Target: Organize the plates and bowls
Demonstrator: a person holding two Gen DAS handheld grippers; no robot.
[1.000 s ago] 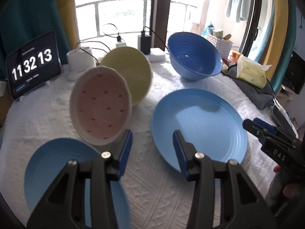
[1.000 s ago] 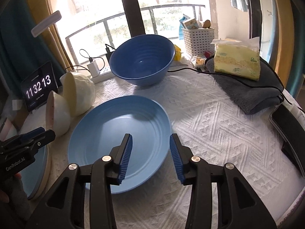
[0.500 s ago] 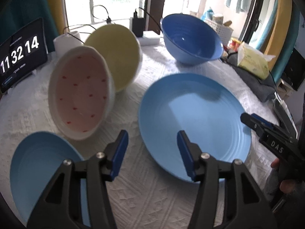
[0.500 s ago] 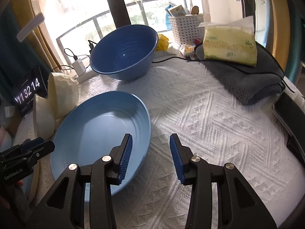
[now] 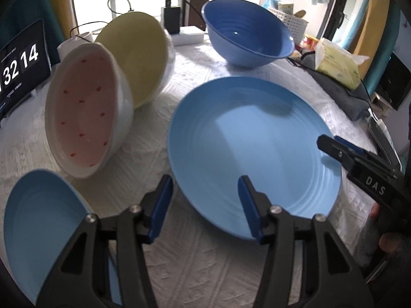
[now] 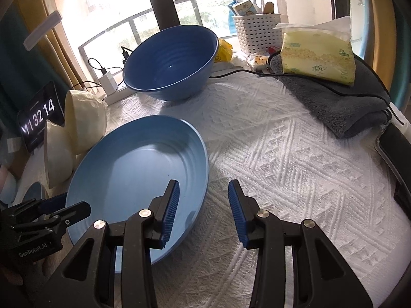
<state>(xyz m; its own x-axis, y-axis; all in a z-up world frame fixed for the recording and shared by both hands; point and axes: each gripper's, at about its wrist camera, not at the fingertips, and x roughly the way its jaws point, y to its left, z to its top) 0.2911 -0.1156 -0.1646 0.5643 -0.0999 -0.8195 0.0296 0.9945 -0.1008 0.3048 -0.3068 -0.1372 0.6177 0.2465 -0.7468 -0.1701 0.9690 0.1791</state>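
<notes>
A large light-blue plate [image 5: 254,151] lies on the white tablecloth; it also shows in the right wrist view [image 6: 136,172]. My left gripper [image 5: 204,206] is open, its fingers astride the plate's near-left rim. My right gripper [image 6: 203,213] is open, its left finger over the plate's right rim. A small light-blue plate [image 5: 38,225] lies at the near left. A pink-lined white bowl [image 5: 87,118] and a yellow-lined bowl [image 5: 133,56] lean on their sides. A dark-blue bowl [image 5: 246,38] stands at the back [image 6: 169,61].
A clock display [image 5: 20,61] stands at the far left. A tissue pack [image 6: 318,54] lies on a grey towel [image 6: 341,102] at the right. A white basket [image 6: 257,30], chargers and cables [image 6: 108,79] line the window edge. A dark device [image 6: 395,151] lies at the right edge.
Both grippers have moved closer to the large light-blue plate, the left from its left side, the right from its right. Both stay open. No dish has moved.
</notes>
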